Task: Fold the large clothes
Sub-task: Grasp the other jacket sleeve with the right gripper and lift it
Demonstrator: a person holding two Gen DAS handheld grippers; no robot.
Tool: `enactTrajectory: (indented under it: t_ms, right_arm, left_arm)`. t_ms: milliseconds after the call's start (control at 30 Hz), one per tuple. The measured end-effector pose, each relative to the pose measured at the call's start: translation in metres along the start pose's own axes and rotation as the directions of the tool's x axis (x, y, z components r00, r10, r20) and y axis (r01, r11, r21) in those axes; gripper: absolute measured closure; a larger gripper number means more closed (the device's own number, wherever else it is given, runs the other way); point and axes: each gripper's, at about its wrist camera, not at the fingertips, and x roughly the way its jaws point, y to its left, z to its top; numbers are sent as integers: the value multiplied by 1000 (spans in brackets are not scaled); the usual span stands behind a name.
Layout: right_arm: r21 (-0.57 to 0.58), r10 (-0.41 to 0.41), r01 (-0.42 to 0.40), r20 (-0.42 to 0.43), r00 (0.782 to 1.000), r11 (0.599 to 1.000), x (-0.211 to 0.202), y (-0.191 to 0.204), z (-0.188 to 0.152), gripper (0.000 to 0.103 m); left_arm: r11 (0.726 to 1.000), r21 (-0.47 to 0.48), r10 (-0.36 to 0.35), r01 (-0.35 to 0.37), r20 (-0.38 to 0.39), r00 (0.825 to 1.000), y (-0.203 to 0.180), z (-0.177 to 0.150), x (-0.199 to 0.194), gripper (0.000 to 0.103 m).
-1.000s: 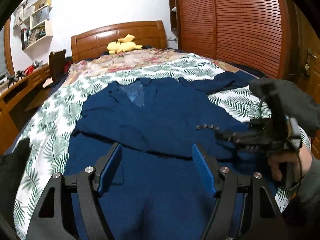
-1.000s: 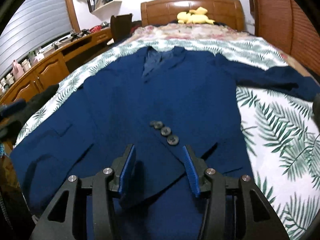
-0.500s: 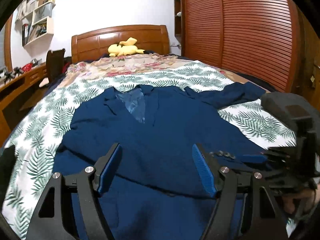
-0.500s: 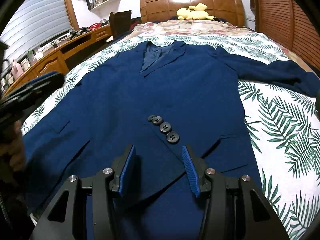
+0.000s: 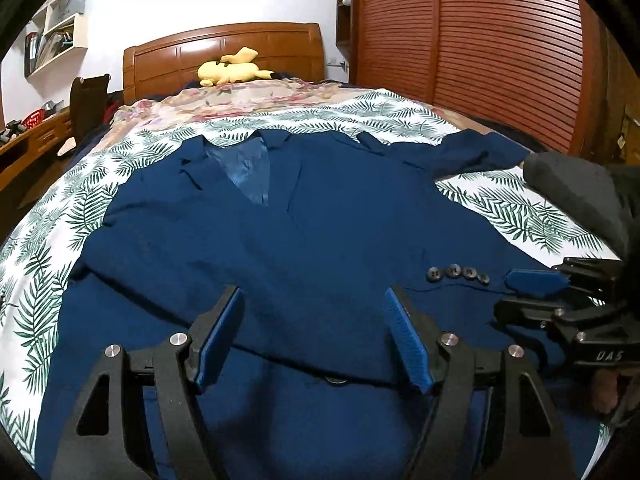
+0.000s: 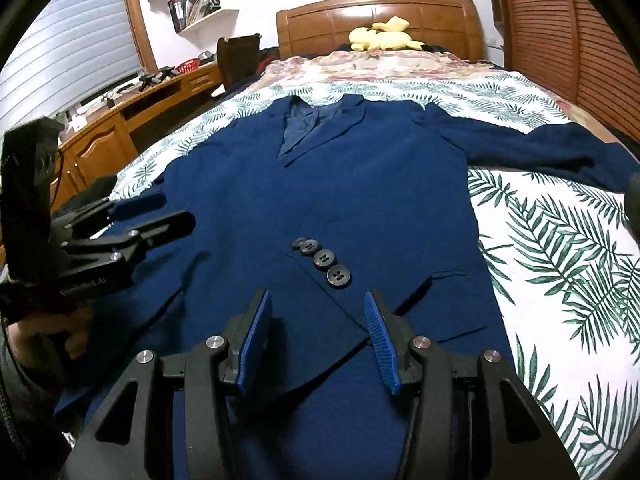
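A navy blue suit jacket (image 5: 304,232) lies flat, front up, on the bed; it also shows in the right wrist view (image 6: 360,192). One sleeve is folded across its front, its cuff buttons (image 6: 324,260) near the hem, and the other sleeve (image 6: 540,152) stretches out to the right. My left gripper (image 5: 314,340) is open and empty over the jacket's lower left part. My right gripper (image 6: 318,338) is open and empty just short of the cuff buttons. Each gripper shows in the other's view: the right one (image 5: 532,292) and the left one (image 6: 156,216).
The bed has a leaf-print sheet (image 6: 560,264) and a wooden headboard (image 5: 224,52) with a yellow plush toy (image 5: 232,70). A wooden desk (image 6: 120,120) runs along the left side. A slatted wooden wardrobe (image 5: 500,48) stands on the right.
Both grippers have shifted slightly over the jacket's lower part and come closer to each other. Both stay open and empty. The jacket has not moved.
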Motion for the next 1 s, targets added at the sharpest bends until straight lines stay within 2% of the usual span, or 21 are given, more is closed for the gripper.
enactTrajectory:
  t_ms: [133,300,433,600,700,900,1000]
  right_arm:
    - [-22,4,-3,47,999,1000,-17,0,4,53]
    - [-50,-125,128,67,990,991,-29,-17,29,52]
    - [-93,-244,250,80,967,964,-28,-40,67,39]
    - [-75,-299,306,82,951,949,-12,-81,110,30]
    - [-22,-350,351,54,935,936,8,-114,130,29]
    - [43,-465,468,-68,883,883,65,-172,148,29]
    - [139,-463,476,-118,878,868,83,-197,151,29]
  left_arm:
    - [1000,0,-9,9,12,1000,0,0,-3,30]
    - [1000,3,-20,20,14,1000,0,1,-4,30]
    - [999,12,-40,40,19,999,-2,2,-5,30]
    - [999,15,-44,44,17,999,-3,2,-6,30]
    - [999,17,-49,48,20,999,-3,3,-7,30]
    - [998,25,-56,55,25,998,-3,3,-9,30]
    - [998,28,-57,56,24,998,-4,3,-10,30]
